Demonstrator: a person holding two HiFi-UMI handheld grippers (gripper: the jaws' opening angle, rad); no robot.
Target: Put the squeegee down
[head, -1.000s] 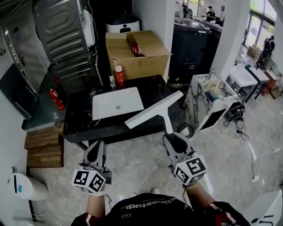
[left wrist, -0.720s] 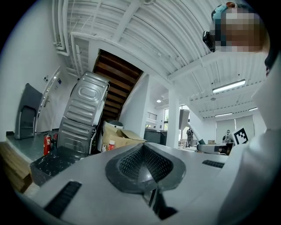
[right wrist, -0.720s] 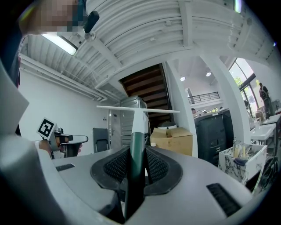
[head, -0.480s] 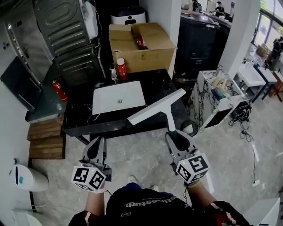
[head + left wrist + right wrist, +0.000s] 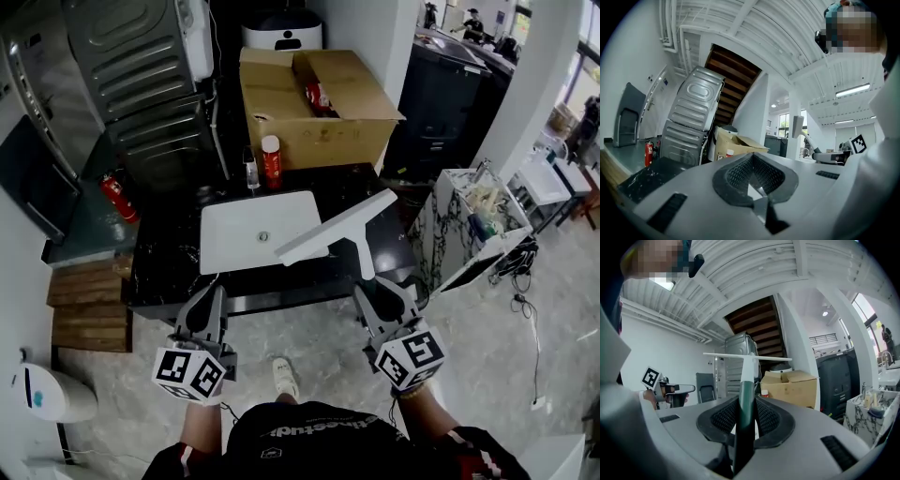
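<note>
The squeegee (image 5: 336,228) has a long white blade and a dark green handle. My right gripper (image 5: 373,289) is shut on that handle, and the blade hangs level above the front of the black counter (image 5: 169,262), over the right corner of the white sink (image 5: 246,230). In the right gripper view the handle (image 5: 745,408) runs up between the pads (image 5: 764,418) to the blade (image 5: 747,356). My left gripper (image 5: 208,298) is at the counter's front edge. It is shut, with nothing in it; its pads (image 5: 740,171) meet.
A cardboard box (image 5: 319,103), a red bottle (image 5: 272,159) and a small dark bottle (image 5: 249,169) stand behind the sink. A marble-clad cabinet (image 5: 469,225) is to the right, a fire extinguisher (image 5: 117,199) and wooden steps (image 5: 84,300) to the left. A shoe (image 5: 284,377) shows below.
Both grippers have moved forward to the counter. The squeegee blade, earlier short of the counter's front edge, now hangs over the sink's right corner.
</note>
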